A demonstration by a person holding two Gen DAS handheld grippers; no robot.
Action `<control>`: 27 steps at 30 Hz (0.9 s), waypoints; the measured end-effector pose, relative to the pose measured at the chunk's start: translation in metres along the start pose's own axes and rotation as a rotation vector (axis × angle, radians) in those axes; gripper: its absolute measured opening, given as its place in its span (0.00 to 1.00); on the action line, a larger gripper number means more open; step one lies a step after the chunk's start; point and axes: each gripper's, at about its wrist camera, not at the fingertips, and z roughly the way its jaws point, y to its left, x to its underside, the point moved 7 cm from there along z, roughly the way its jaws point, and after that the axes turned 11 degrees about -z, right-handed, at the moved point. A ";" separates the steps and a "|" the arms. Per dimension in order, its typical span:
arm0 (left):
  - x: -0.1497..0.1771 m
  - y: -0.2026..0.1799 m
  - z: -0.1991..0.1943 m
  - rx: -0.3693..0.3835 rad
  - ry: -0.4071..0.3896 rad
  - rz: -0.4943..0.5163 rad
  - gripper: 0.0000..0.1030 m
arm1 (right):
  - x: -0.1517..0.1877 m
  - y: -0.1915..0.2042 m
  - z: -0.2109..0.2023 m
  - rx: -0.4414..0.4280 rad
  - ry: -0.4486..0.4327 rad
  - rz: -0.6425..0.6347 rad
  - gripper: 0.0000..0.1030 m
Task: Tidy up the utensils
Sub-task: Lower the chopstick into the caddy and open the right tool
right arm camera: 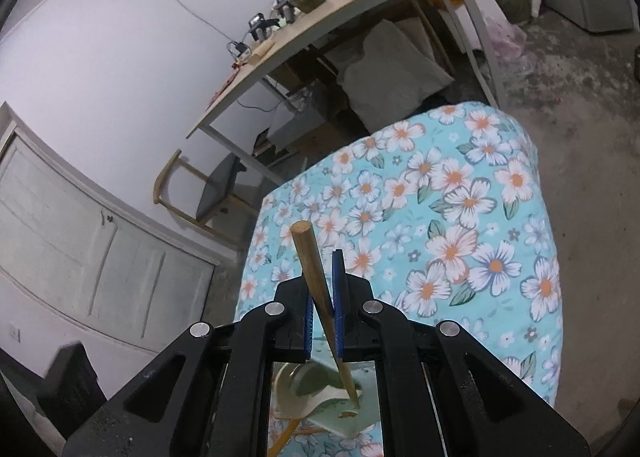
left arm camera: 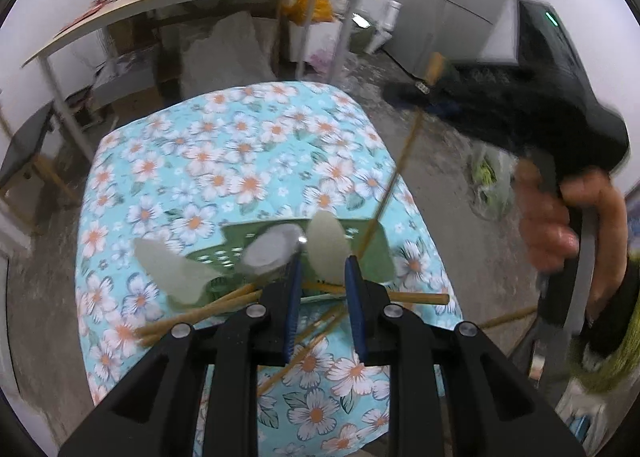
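Wooden and thin, the chopstick (right arm camera: 316, 289) sits pinched between the nearly closed jaws of the right gripper (right arm camera: 322, 297), slanting steeply, its lower tip down near the green tray (left arm camera: 370, 253). Held by so little, it could pivot or slip and miss the tray. The left gripper (left arm camera: 322, 281) hangs just above the pile with jaws only narrowly apart; a pale spoon (left arm camera: 329, 245) stands right at its tips, but the view is too blurred to tell whether it is gripped. More spoons and loose chopsticks (left arm camera: 192, 317) lie crossed on the flowered cloth (left arm camera: 224, 161) beside the tray; lowering into that tangle could scatter them over the table's edge.
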 end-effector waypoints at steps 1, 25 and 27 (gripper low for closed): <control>0.005 -0.005 0.004 -0.001 0.001 0.039 0.20 | 0.000 -0.003 0.000 -0.001 -0.001 0.009 0.06; 0.048 -0.008 0.047 -0.205 -0.064 0.637 0.20 | 0.000 -0.012 0.000 -0.009 0.014 0.025 0.06; 0.049 -0.008 0.050 -0.213 -0.065 0.662 0.20 | -0.001 -0.011 0.001 -0.009 0.015 0.024 0.06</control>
